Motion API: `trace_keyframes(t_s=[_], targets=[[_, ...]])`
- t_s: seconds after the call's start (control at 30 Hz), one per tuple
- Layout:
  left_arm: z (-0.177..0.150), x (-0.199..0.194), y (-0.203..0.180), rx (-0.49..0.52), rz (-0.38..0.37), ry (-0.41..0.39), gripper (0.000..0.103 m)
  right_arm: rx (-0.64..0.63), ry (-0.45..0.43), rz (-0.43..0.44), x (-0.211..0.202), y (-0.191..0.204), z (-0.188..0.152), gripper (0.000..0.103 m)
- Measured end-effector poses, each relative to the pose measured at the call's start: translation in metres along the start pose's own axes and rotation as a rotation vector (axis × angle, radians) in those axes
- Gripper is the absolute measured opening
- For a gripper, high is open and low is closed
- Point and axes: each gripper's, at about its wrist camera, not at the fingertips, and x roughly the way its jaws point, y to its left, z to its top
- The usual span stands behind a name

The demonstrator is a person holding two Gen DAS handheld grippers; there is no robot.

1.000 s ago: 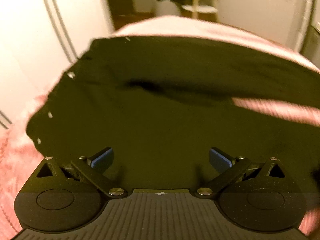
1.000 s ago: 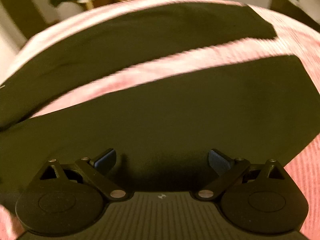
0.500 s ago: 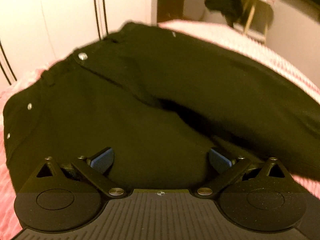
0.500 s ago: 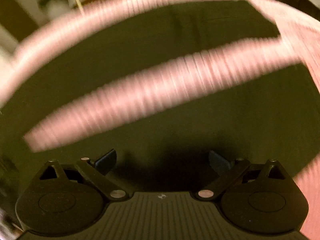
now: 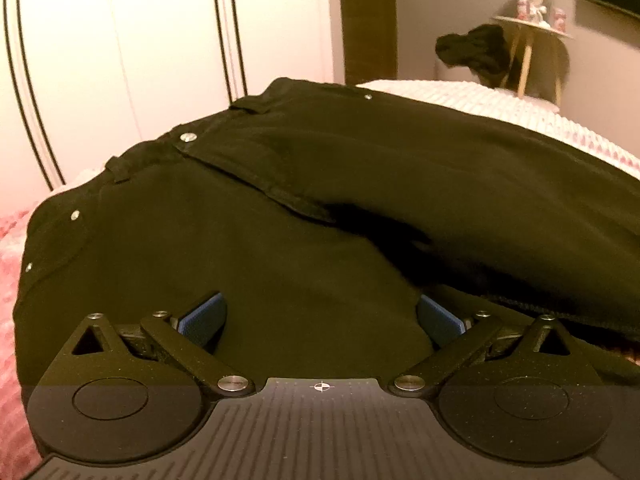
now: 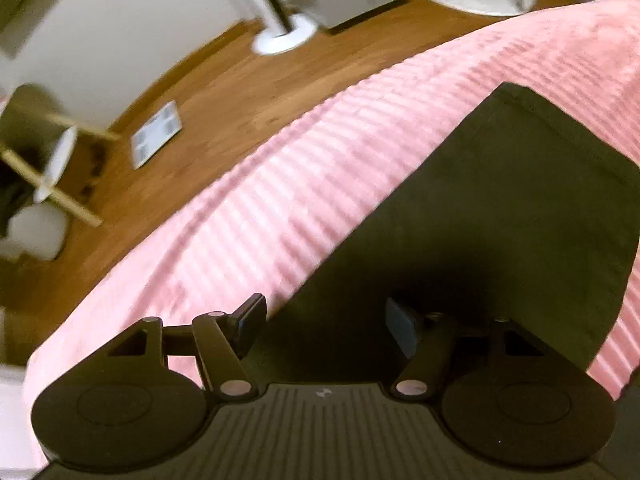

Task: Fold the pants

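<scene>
Black pants [image 5: 320, 208] lie on a pink ribbed bedspread [image 6: 304, 184]. In the left wrist view I see the waistband with its metal button at upper left and the crotch fold running to the right. My left gripper [image 5: 320, 318] is open and empty, low over the hip and thigh cloth. In the right wrist view one pant leg [image 6: 500, 216] runs up to its hem at upper right. My right gripper [image 6: 326, 326] is open and empty over that leg's left edge.
White wardrobe doors [image 5: 120, 60] stand behind the bed. A small wooden side table [image 5: 532, 40] with dark clothing draped on it stands at back right. The right wrist view shows the wooden floor [image 6: 224, 92], a floor scale [image 6: 156, 134] and a white fan base [image 6: 284, 38].
My left gripper has moved toward the waistband and dropped lower. My right gripper has swung along the leg toward the hem, so the floor beside the bed now shows. Both stay open.
</scene>
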Motion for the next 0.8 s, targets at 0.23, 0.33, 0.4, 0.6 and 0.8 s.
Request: trace_keyframes(t_s=[0.23, 0.33, 0.4, 0.6, 0.8], targets=[[0.002, 0.007, 0.001, -0.012, -0.001, -0.003, 0.103, 0.001, -0.045, -0.140, 0.021, 0.007, 0.005, 0.050], [0.003, 0.008, 0.002, -0.013, -0.004, -0.002, 0.103, -0.064, -0.079, -0.145, 0.017, 0.007, -0.004, 0.040], [0.003, 0.009, 0.003, -0.014, -0.007, -0.005, 0.103, -0.077, -0.088, -0.092, 0.011, 0.000, -0.009, 0.021], [0.008, 0.007, 0.013, -0.049, -0.054, 0.001, 0.103, -0.159, -0.187, 0.096, -0.056, -0.041, -0.052, 0.004], [0.020, 0.003, 0.030, -0.152, -0.129, 0.019, 0.103, -0.182, -0.220, 0.248, -0.116, -0.144, -0.146, 0.004]])
